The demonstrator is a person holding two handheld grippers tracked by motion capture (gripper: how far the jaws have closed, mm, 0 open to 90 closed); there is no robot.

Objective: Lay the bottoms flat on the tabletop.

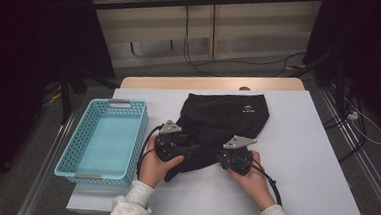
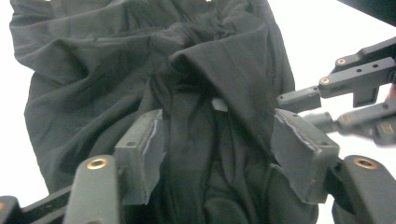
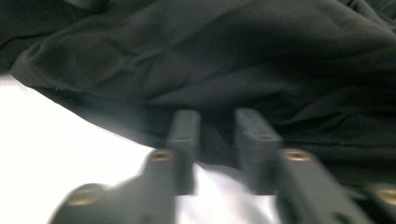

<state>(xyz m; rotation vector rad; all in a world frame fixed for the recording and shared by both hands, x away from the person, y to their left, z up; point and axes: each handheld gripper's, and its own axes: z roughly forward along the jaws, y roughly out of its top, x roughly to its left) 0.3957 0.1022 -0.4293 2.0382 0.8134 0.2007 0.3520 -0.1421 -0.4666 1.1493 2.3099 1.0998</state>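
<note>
White worktop (image 1: pixel 305 159), dim room behind with cables on the floor. Far left, turquoise basket (image 1: pixel 90 174), hollow bare. Beside it, left tool (image 1: pixel 176 147) at the near hem of the black garment (image 1: pixel 228 115), jaws spread wide over bunched folds, nothing pinched yet. Right tool (image 1: pixel 228 157) next along the same hem, jaws a narrow gap apart at the cloth edge; hard to tell whether any fabric sits between them. Risk: grabbing several layers at left, or slipping off the thin edge at right, leaving the fold lopsided
</note>
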